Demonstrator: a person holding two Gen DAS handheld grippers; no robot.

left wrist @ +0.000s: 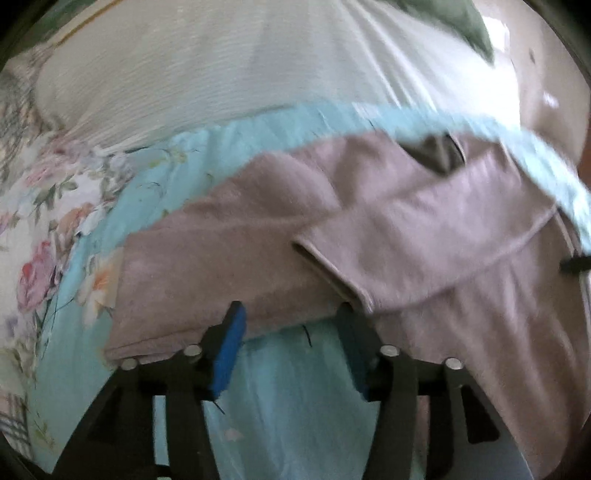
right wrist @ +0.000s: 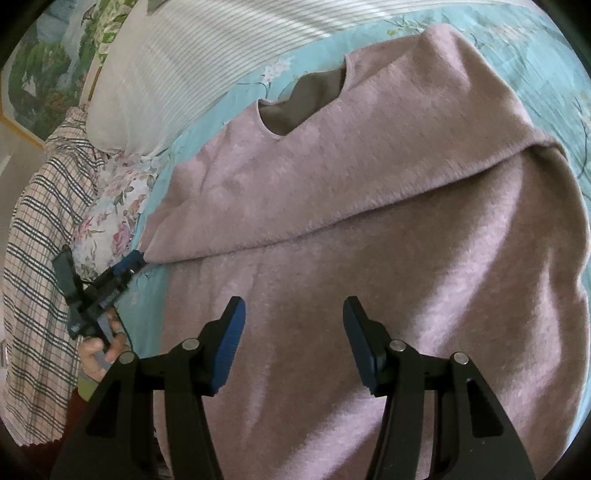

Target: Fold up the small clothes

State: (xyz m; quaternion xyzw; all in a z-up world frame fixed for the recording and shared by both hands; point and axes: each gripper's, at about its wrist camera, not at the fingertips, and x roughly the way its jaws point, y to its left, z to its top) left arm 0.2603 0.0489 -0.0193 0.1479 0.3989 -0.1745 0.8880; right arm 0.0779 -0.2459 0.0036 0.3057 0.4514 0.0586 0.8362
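A mauve fleece top lies flat on a light-blue floral sheet, neck opening at the far end. One sleeve is folded across the body, making a slanted fold line. My right gripper hovers open over the lower body of the top, nothing between its fingers. My left gripper is open at the top's side edge, the cloth lying just beyond its blue pads. In the right wrist view the left gripper sits at the left by the folded sleeve's end, held by a hand.
A white ribbed pillow and a floral pillow lie beyond the top. A plaid cloth hangs at the left edge of the bed. A green cloth and pale floor show at the far right.
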